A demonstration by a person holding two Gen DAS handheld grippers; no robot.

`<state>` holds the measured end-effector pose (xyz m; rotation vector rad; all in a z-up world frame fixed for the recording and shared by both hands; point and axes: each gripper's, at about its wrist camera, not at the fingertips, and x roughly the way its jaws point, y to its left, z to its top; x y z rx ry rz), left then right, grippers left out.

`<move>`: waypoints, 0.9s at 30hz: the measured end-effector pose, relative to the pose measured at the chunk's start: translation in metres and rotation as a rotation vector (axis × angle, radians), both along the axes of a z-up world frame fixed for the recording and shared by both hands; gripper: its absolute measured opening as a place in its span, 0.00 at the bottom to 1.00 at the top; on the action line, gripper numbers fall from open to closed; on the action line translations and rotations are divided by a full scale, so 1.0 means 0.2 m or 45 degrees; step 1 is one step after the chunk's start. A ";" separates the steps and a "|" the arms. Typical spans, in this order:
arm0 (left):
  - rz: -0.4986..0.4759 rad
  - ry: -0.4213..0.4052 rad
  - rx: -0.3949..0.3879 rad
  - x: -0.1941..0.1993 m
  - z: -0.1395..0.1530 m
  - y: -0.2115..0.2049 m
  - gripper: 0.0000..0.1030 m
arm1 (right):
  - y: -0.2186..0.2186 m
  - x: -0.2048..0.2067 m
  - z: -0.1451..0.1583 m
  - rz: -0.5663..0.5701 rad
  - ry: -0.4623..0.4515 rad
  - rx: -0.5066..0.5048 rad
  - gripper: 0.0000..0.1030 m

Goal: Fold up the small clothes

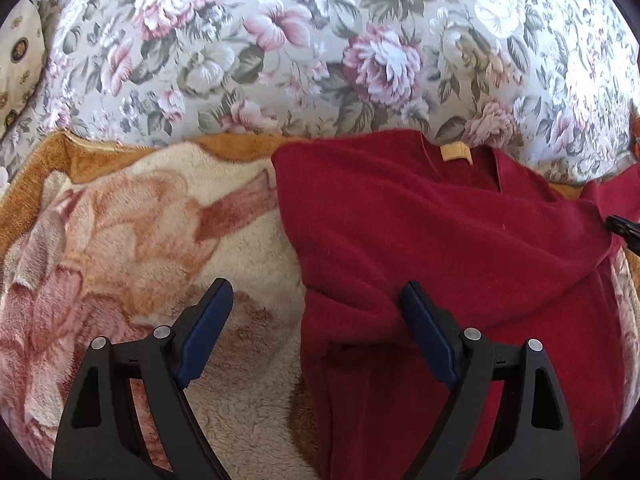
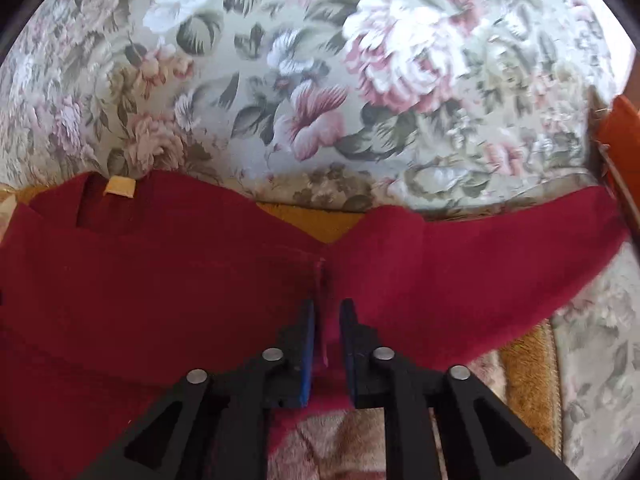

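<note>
A dark red sweater [image 1: 460,240] lies spread on a plush flowered blanket [image 1: 120,232] before a floral sofa back [image 1: 320,60], its yellow neck label [image 1: 454,151] up, as the left gripper [image 1: 316,300] stands spread over its edge and the right gripper [image 2: 328,312] sits nearly closed astride a ridge of the cloth.

Fuzzy matt red sweater [image 1: 460,240] cloth

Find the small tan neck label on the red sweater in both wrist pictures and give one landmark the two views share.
Left wrist view: the neck label sits upper middle, slightly right, at the red sweater's top edge.
Right wrist view: the neck label sits far left, at mid height, at the sweater's top edge.
Shared landmark: the floral cushion directly behind the sweater.
</note>
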<state>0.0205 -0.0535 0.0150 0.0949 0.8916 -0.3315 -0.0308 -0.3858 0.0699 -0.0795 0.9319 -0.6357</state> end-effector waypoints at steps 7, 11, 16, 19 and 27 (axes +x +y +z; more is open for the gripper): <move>0.012 -0.106 -0.011 -0.06 0.09 -0.02 0.84 | 0.26 0.00 0.07 0.311 -0.180 0.375 0.13; 0.005 -0.107 0.063 -0.07 0.07 -0.08 0.84 | 0.40 0.09 -0.10 0.371 -0.094 0.364 0.13; 0.032 0.019 0.120 -0.01 -0.03 -0.10 0.84 | 0.36 0.09 -0.23 0.306 -0.020 0.367 0.13; 0.056 0.052 0.066 0.00 -0.03 -0.07 0.84 | 0.33 0.04 -0.18 0.294 -0.033 0.375 0.13; 0.009 0.002 0.031 -0.05 0.02 -0.08 0.84 | 0.20 -0.03 -0.19 0.182 -0.079 0.374 0.16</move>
